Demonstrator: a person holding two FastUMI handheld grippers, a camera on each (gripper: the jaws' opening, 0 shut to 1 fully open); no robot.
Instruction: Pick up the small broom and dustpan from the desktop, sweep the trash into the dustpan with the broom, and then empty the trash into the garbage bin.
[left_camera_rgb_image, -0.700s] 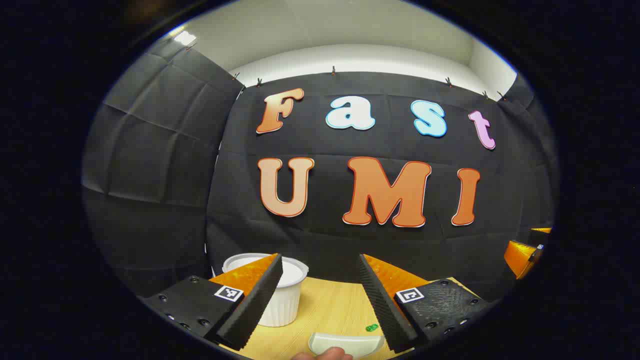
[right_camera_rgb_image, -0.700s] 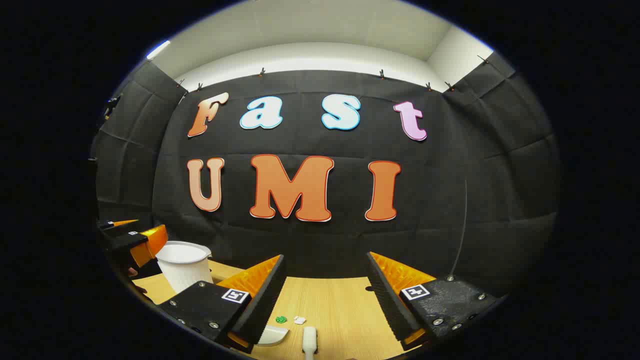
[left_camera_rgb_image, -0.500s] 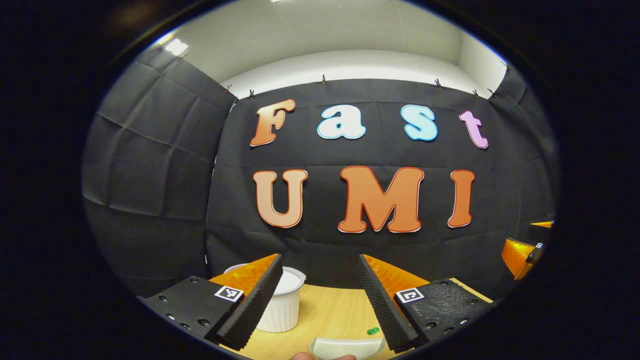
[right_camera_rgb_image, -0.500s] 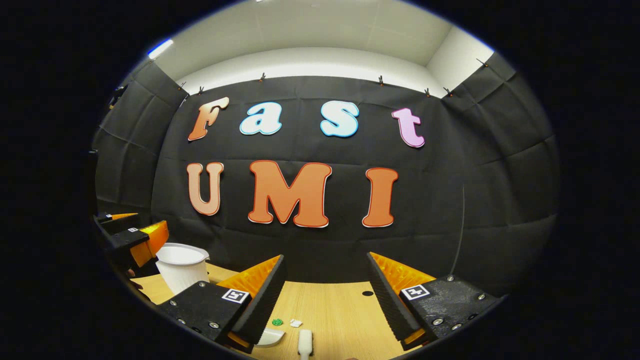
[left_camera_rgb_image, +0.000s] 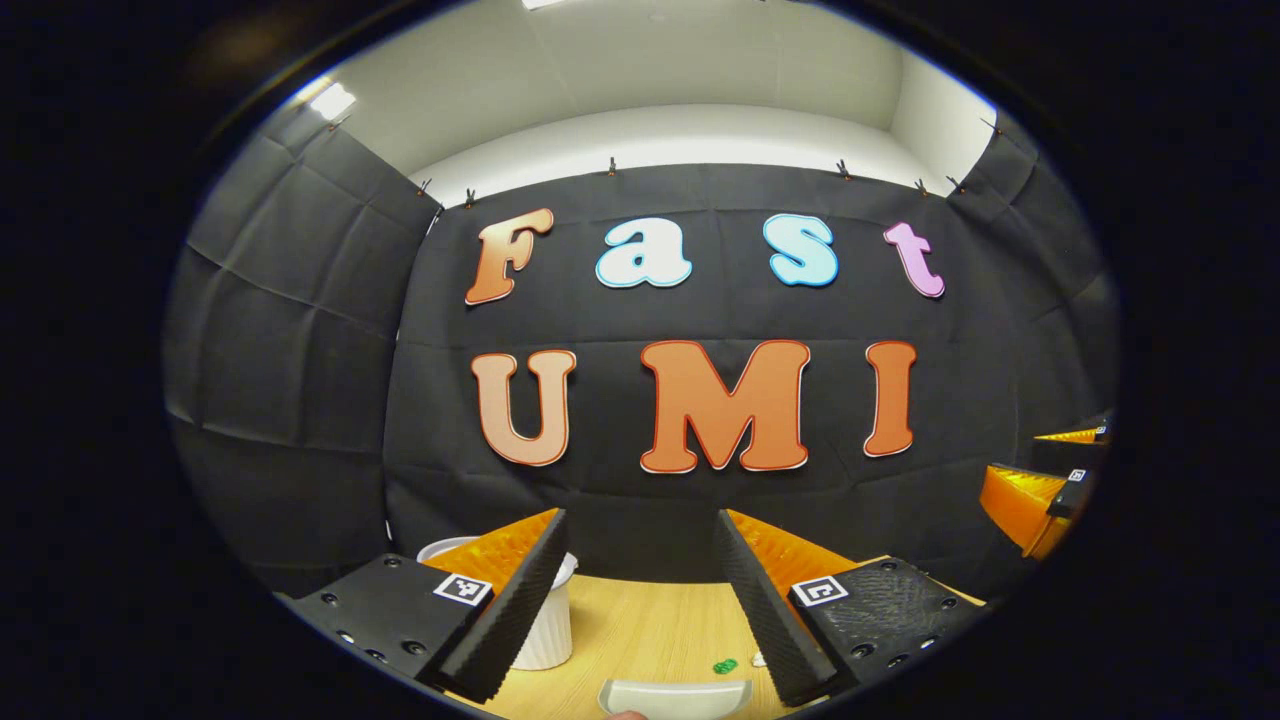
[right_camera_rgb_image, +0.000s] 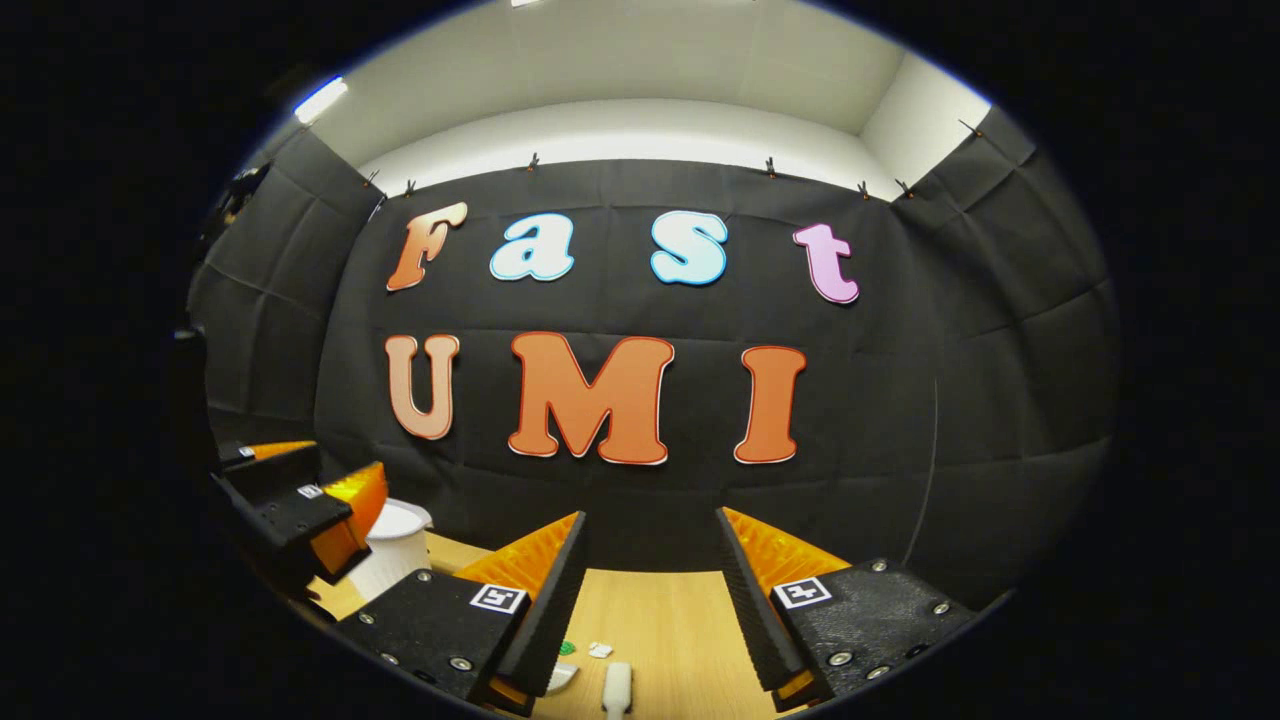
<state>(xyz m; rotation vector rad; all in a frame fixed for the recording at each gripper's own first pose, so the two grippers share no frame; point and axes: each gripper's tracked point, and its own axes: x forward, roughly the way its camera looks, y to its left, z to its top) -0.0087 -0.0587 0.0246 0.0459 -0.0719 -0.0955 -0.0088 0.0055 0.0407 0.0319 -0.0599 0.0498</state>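
Wooden tabletop (left_camera_rgb_image: 650, 625) carries the white dustpan (left_camera_rgb_image: 675, 695), low between the spread-apart, empty left tongs (left_camera_rgb_image: 640, 590). Broom handle (right_camera_rgb_image: 618, 688) lies below the gap of the right tongs (right_camera_rgb_image: 650, 600), also released; white garbage bin (left_camera_rgb_image: 545, 625) sits behind the left finger.

Hand-held gripper (left_camera_rgb_image: 640, 600) agape above dustpan (left_camera_rgb_image: 675, 697), desktop (left_camera_rgb_image: 640, 635).

A white ribbed garbage bin (left_camera_rgb_image: 545, 625), white dustpan (left_camera_rgb_image: 675, 697) and green scrap (left_camera_rgb_image: 724, 665) sit on the pale wood-grain desktop (left_camera_rgb_image: 640, 630).

left tool (left_camera_rgb_image: 640, 590): jaws apart, level | right tool (right_camera_rgb_image: 650, 590): jaws apart, level
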